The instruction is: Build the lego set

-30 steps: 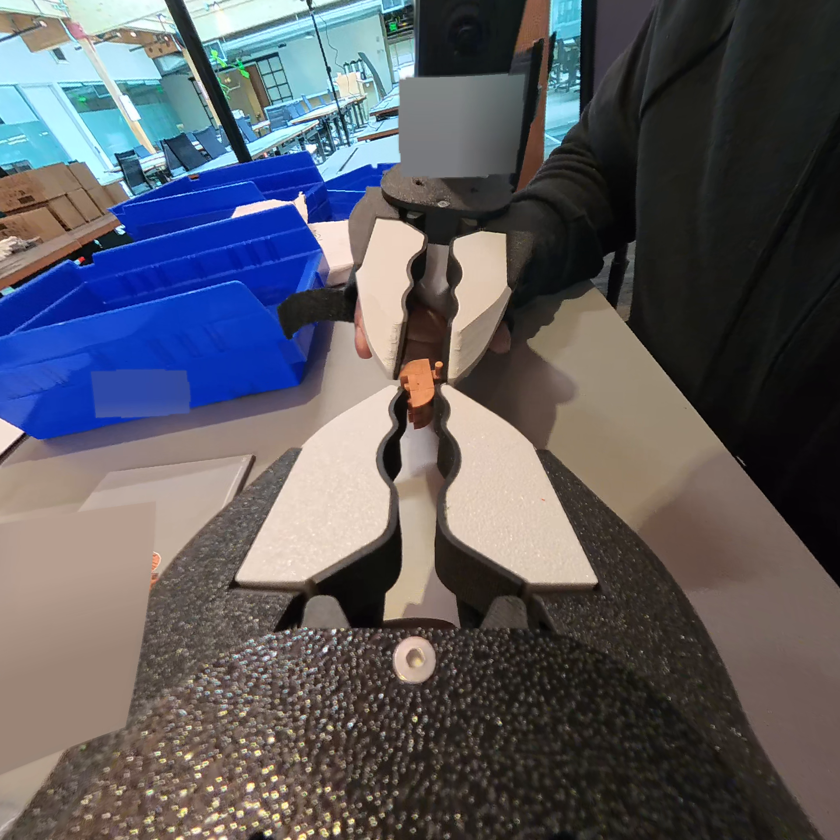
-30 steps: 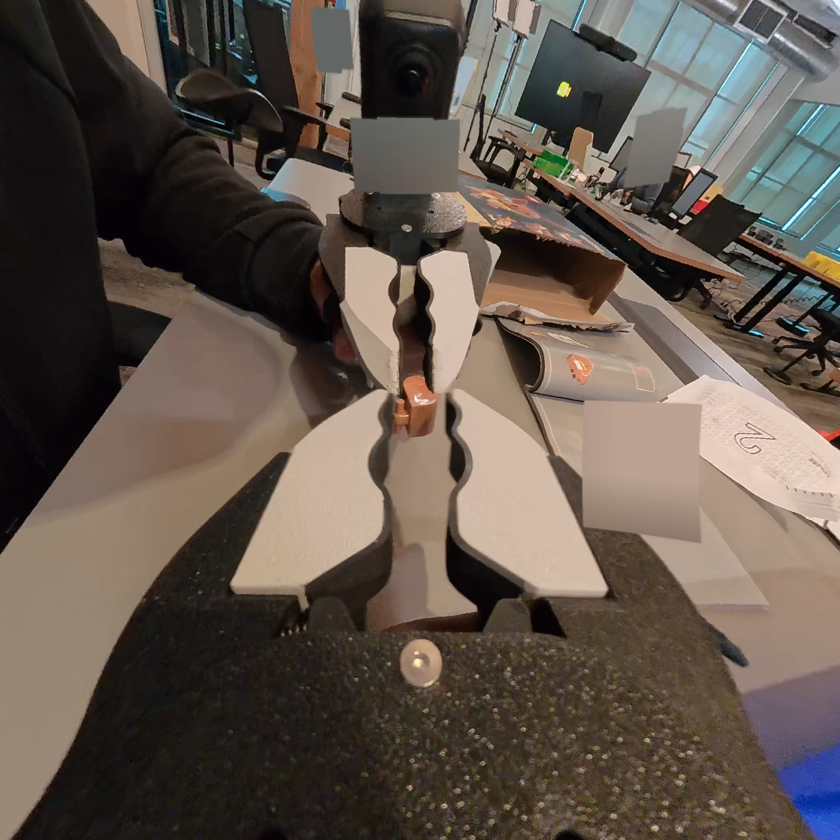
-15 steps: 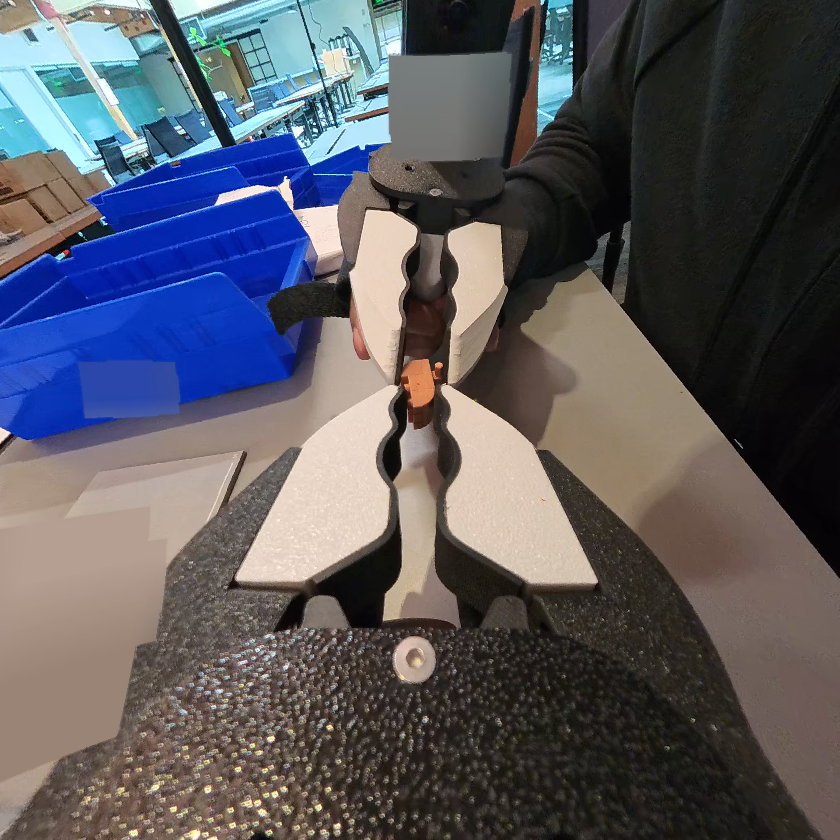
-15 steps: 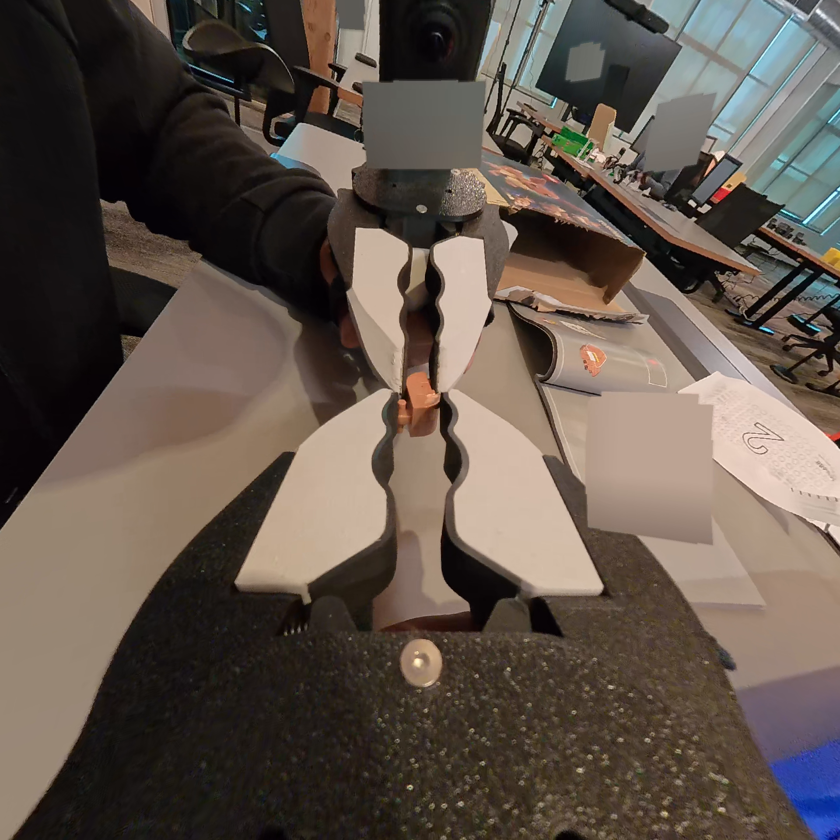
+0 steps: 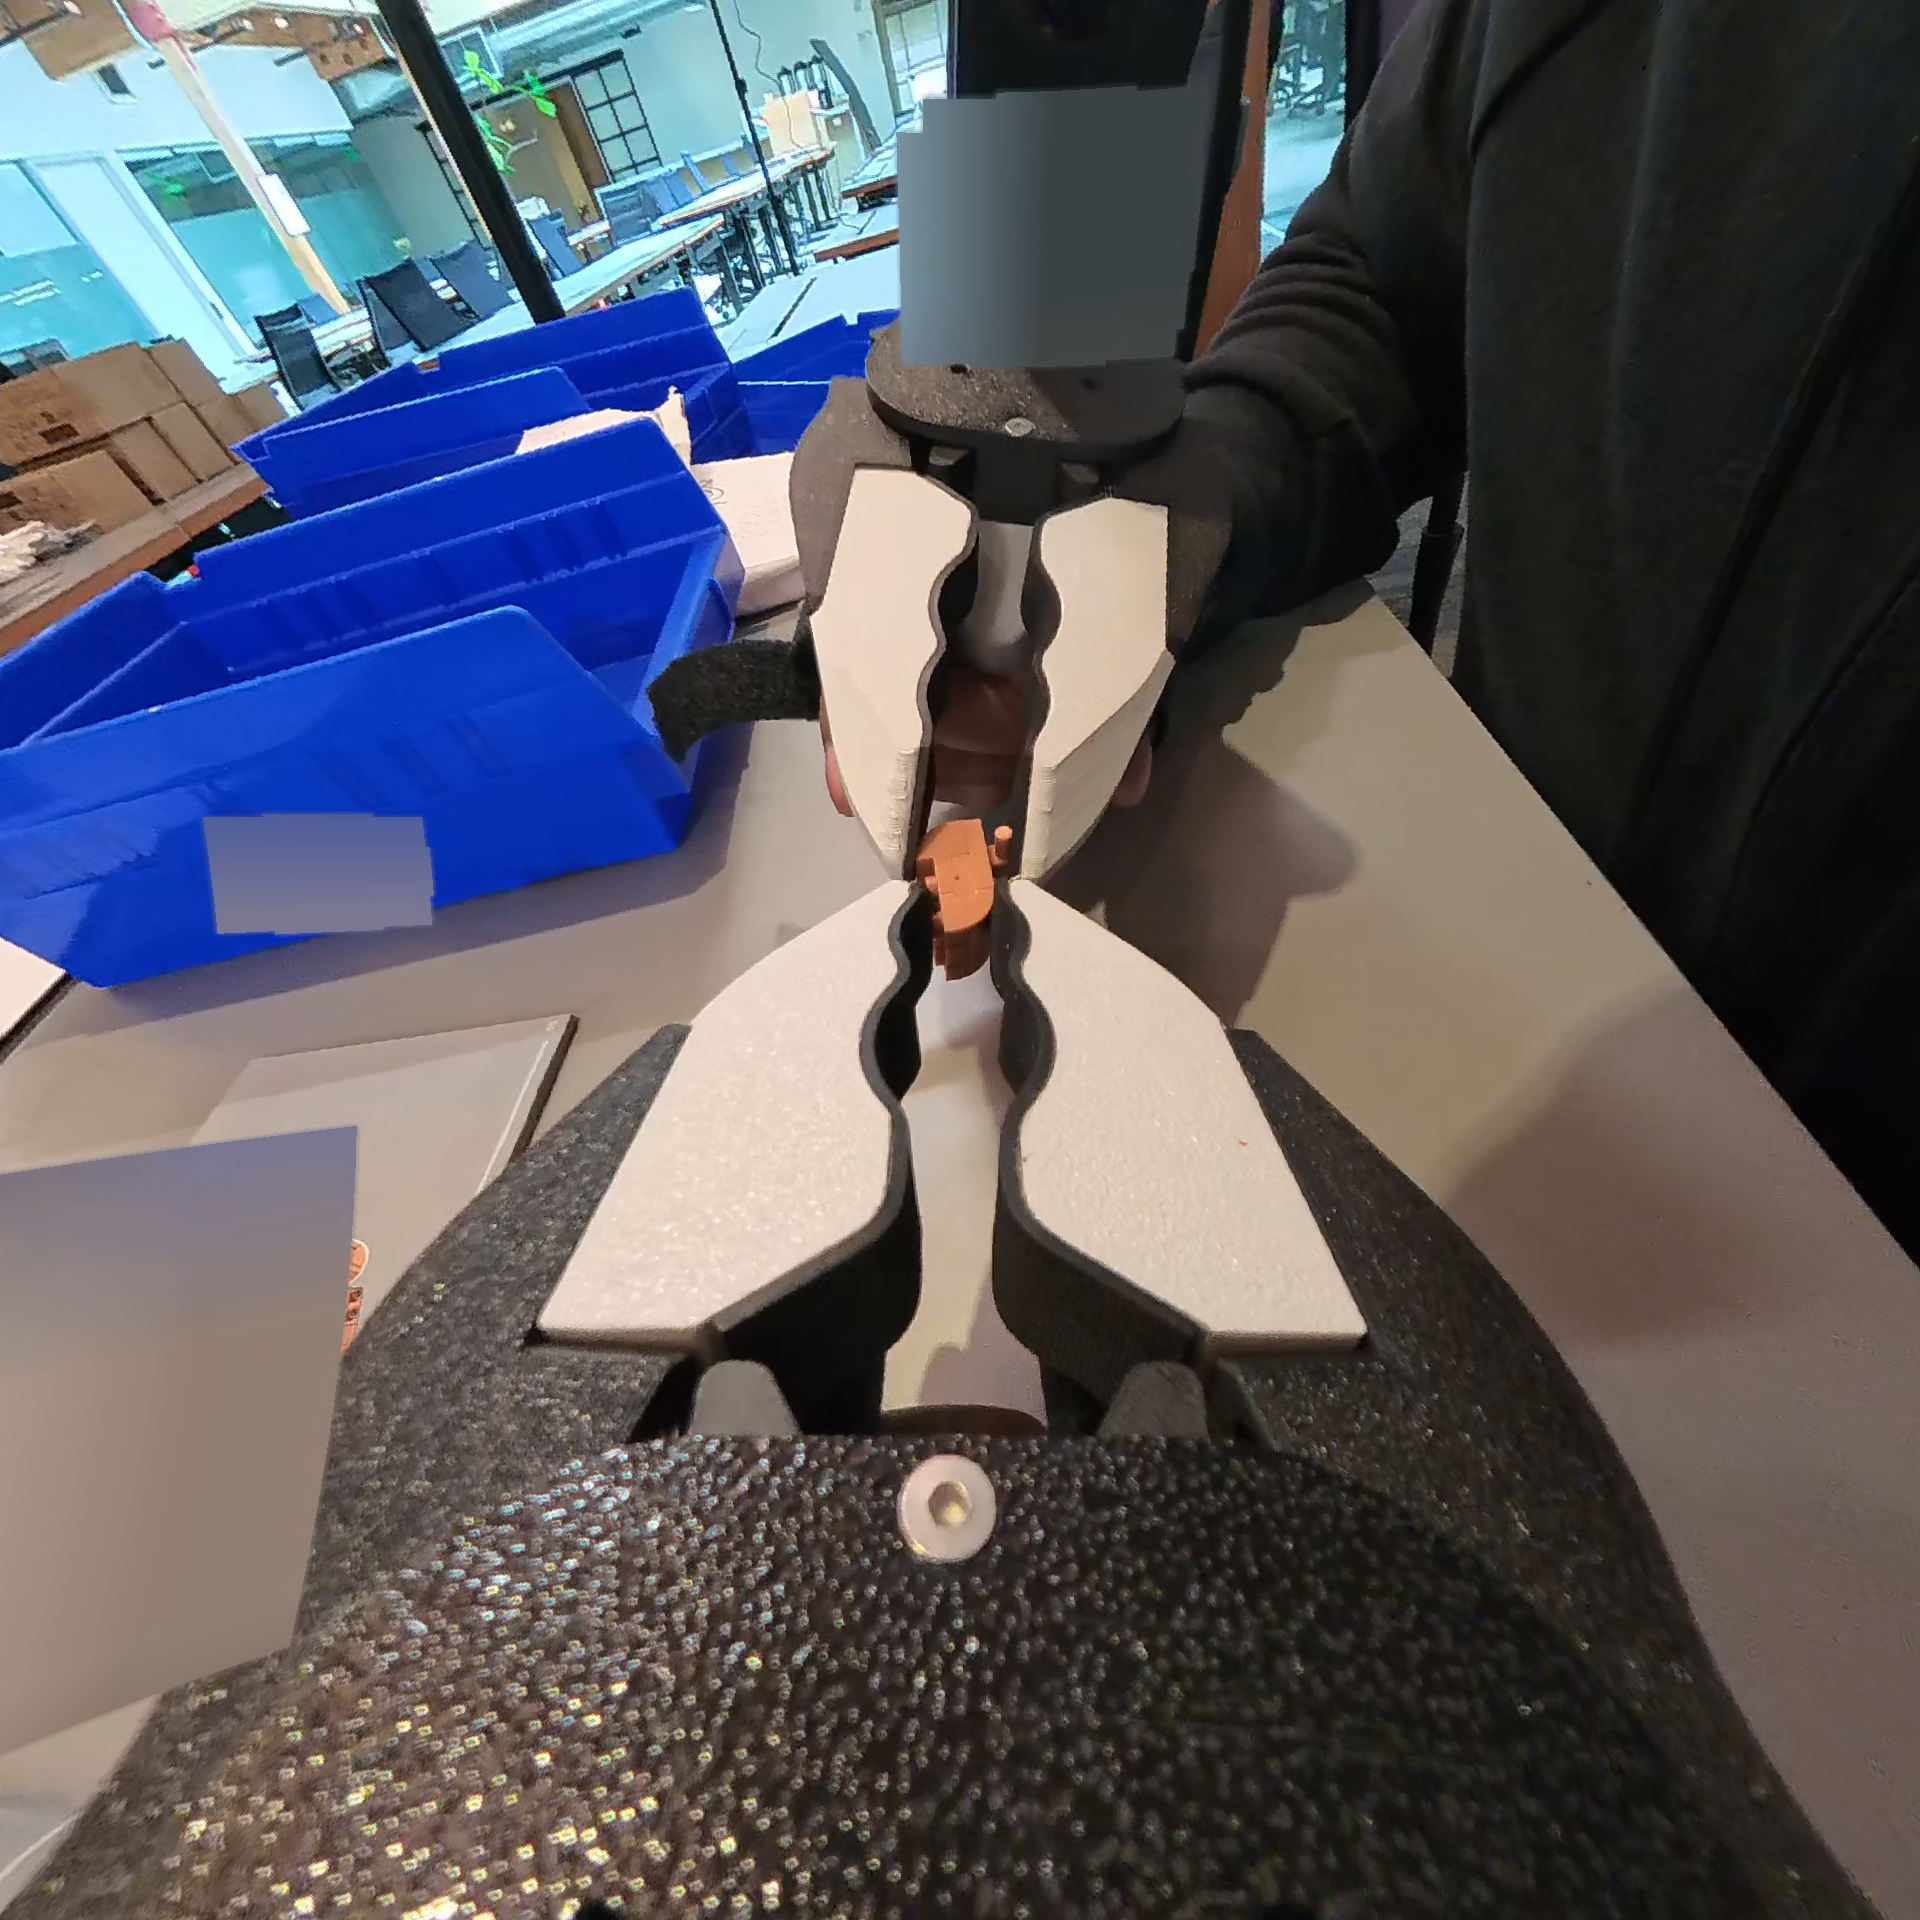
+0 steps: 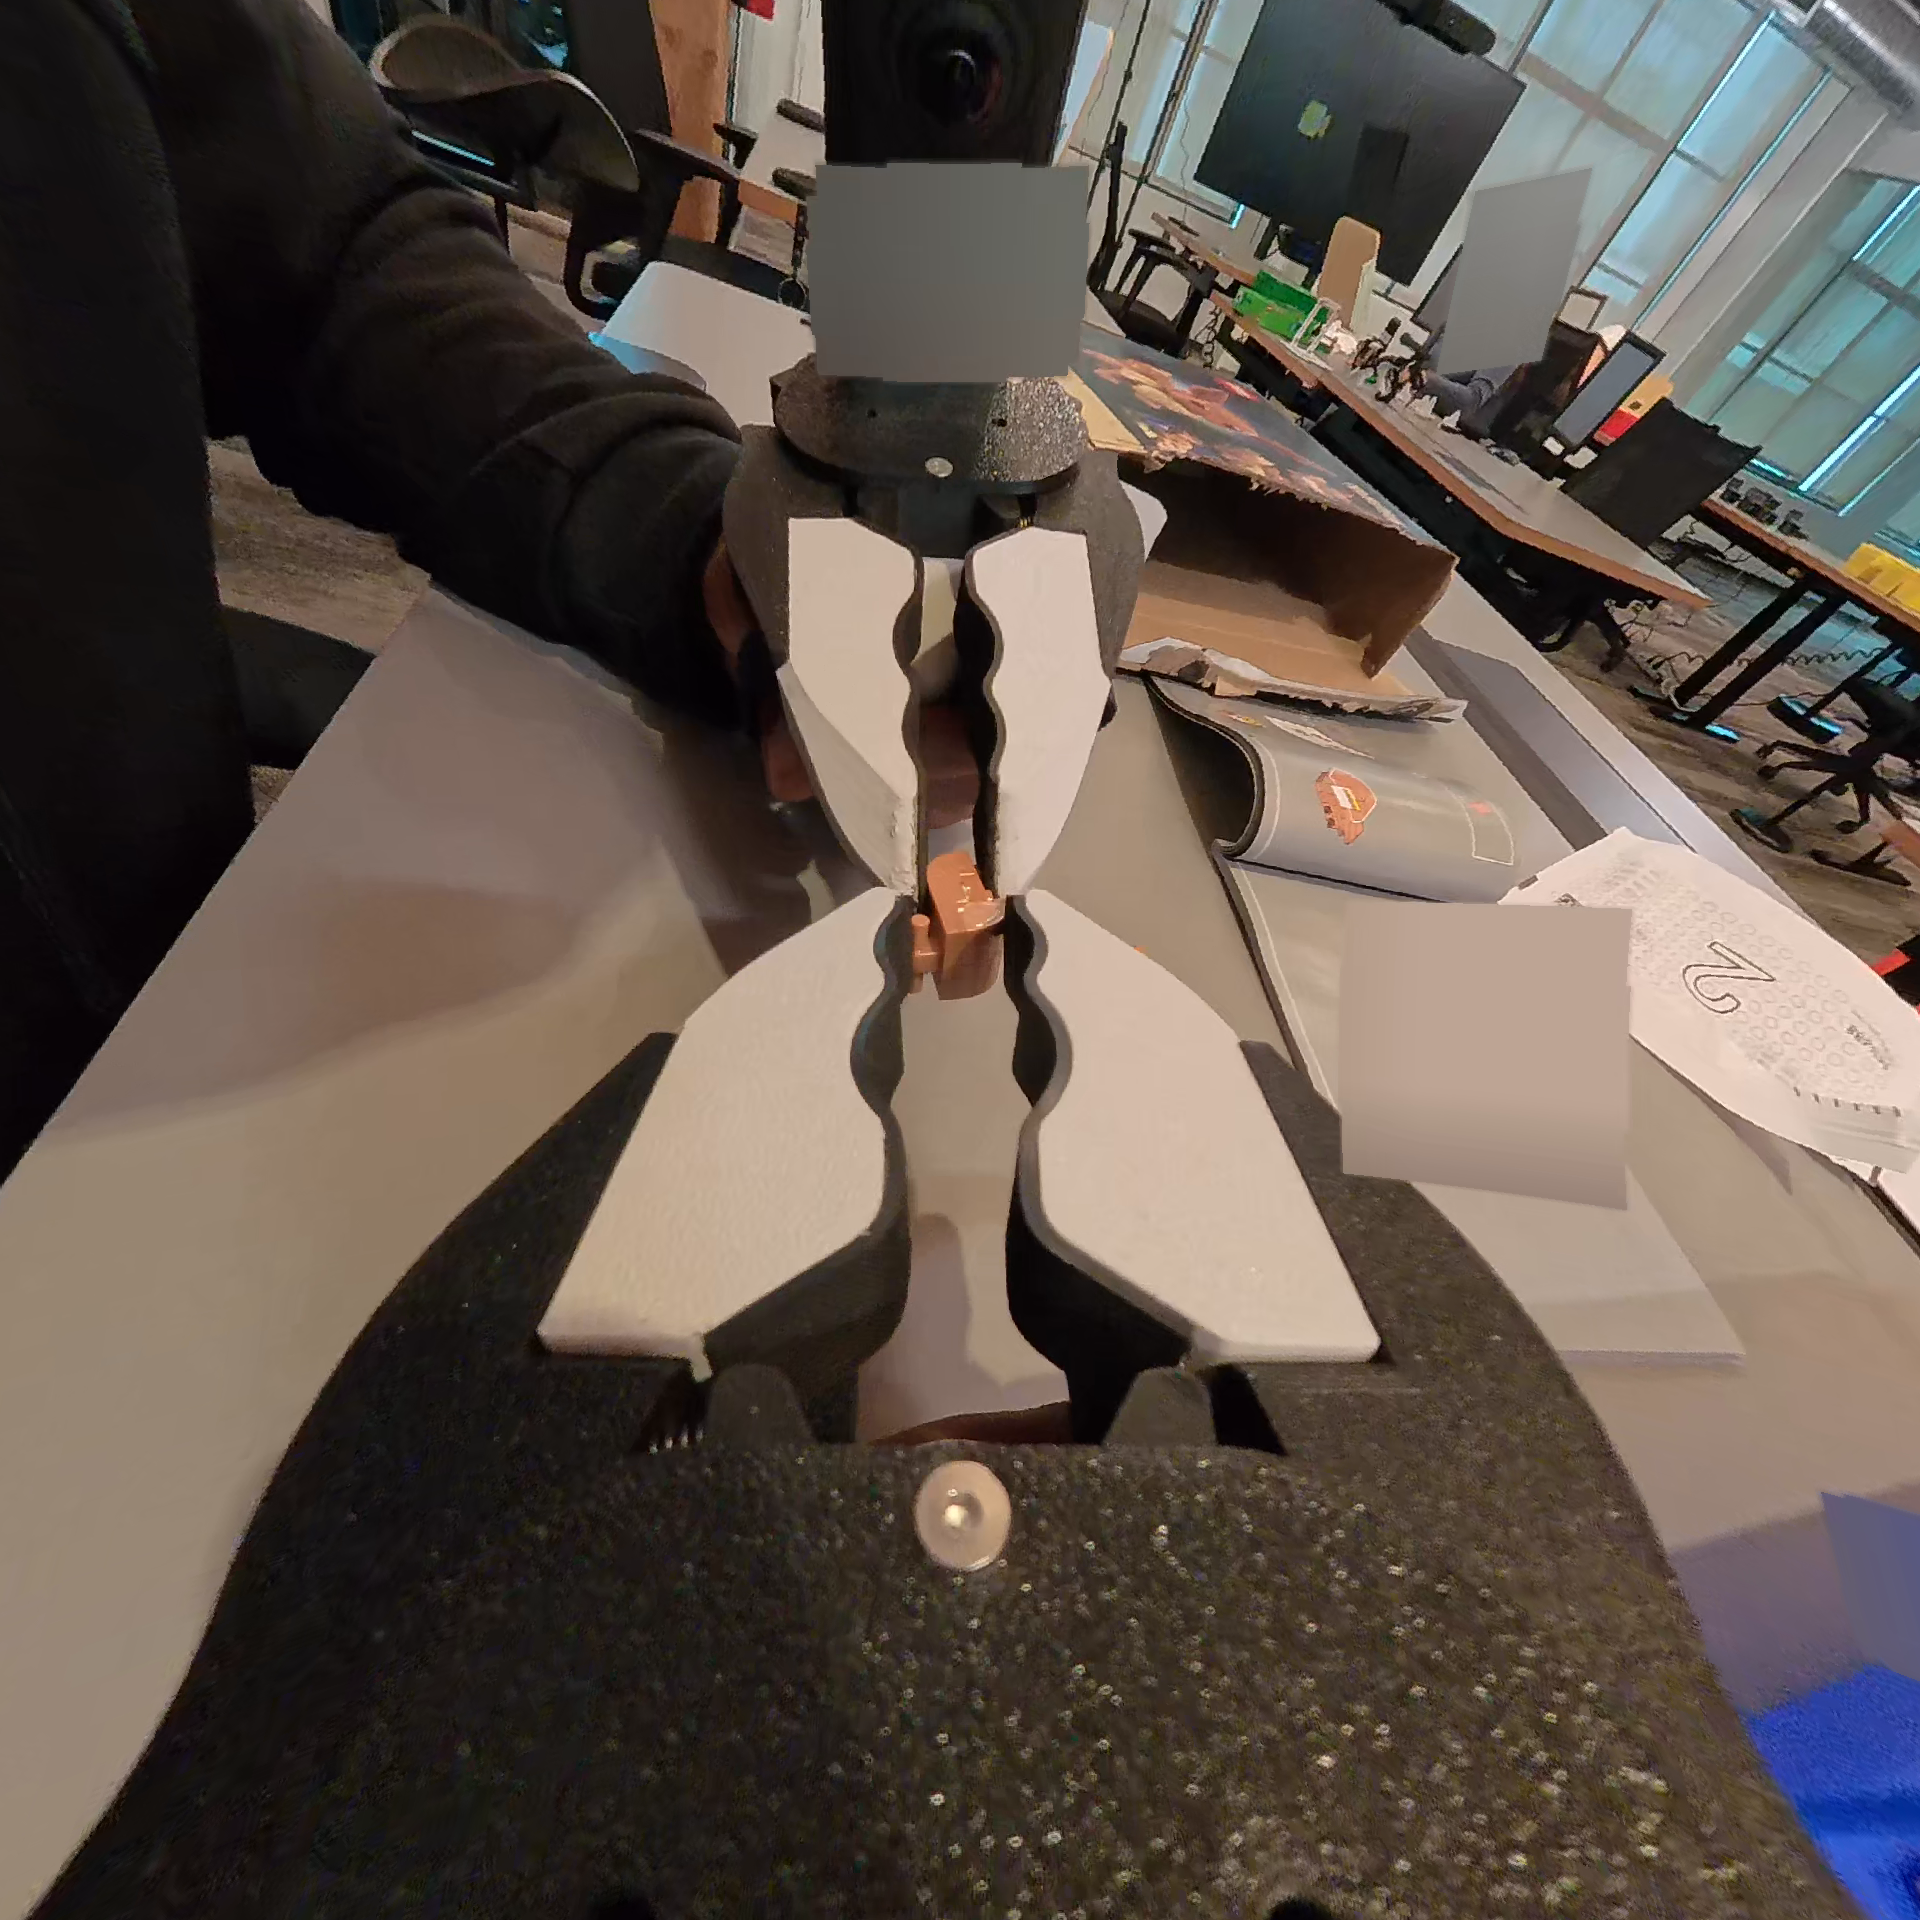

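Evidently: both claws meet tip to tip above the table (image 5: 1455, 935), sharing one small thing between them.
Left claw (image 5: 956, 920): narrow, its fingertips closed on the near end of an orange part (image 5: 958, 883). I read the tip-only hold as suited to so small a piece.
Right claw (image 6: 956, 935): also narrow, a little wider than the left. A side peg of the part lies against one finger and the block against the other, so I judge it gripped, not loose.
Part: exactly between the four fingertips, at the point where the claws face each other. It hangs clear of the table, carried by the claws alone.
Why head-on: as I see it, facing each other lets each claw take one end without the fingers fouling.
Left of the left claw: blue bins (image 5: 364, 727), well apart. A grey board (image 5: 416, 1091) lies flat on the table nearer in.
Right of the right claw: an open booklet (image 6: 1382, 821), printed sheets (image 6: 1766, 997) and a torn box (image 6: 1299, 582) beyond. All are off to the side and none is touched.
Behind each far claw: a dark sleeve (image 5: 1299, 416) and the hand that carries it.
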A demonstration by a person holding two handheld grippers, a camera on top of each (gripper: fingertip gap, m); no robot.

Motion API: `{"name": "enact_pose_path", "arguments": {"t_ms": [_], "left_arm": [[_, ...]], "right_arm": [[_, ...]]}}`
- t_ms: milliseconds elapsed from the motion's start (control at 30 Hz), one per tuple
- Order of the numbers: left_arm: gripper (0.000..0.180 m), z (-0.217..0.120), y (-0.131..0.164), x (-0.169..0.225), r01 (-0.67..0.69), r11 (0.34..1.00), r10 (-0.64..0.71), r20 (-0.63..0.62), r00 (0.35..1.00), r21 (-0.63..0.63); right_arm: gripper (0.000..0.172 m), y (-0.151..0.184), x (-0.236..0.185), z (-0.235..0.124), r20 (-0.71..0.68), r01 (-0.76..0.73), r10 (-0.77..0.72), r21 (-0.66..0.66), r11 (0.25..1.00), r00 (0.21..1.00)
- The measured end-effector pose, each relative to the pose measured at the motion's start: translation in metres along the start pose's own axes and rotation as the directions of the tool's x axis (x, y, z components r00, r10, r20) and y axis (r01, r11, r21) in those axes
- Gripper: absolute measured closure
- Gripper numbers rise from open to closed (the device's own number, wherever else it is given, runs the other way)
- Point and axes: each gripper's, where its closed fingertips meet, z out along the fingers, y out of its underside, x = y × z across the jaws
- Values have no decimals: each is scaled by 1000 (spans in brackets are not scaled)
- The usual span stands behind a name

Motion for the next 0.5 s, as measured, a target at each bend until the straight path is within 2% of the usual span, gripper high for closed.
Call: {"name": "enact_pose_path", "arguments": {"t_ms": [133, 267, 333, 500], "left_arm": [[170, 0, -2, 1, -21, 1000, 21, -7, 1000, 14], [170, 0, -2, 2, -63, 998, 63, 2, 998, 17], [170, -1, 0, 0, -73, 997, 73, 14, 997, 7], [170, -5, 6, -13, -35, 999, 36, 59, 998, -8]], "right_arm": [[155, -2, -1, -1, 33, -58, 56, 36, 998, 998], [154, 0, -1, -1, 24, -52, 51, 37, 998, 998], [147, 3, 3, -1, 3, -54, 54, 30, 998, 999], [141, 11, 18, -3, -25, -130, 130, 21, 991, 991]]}}
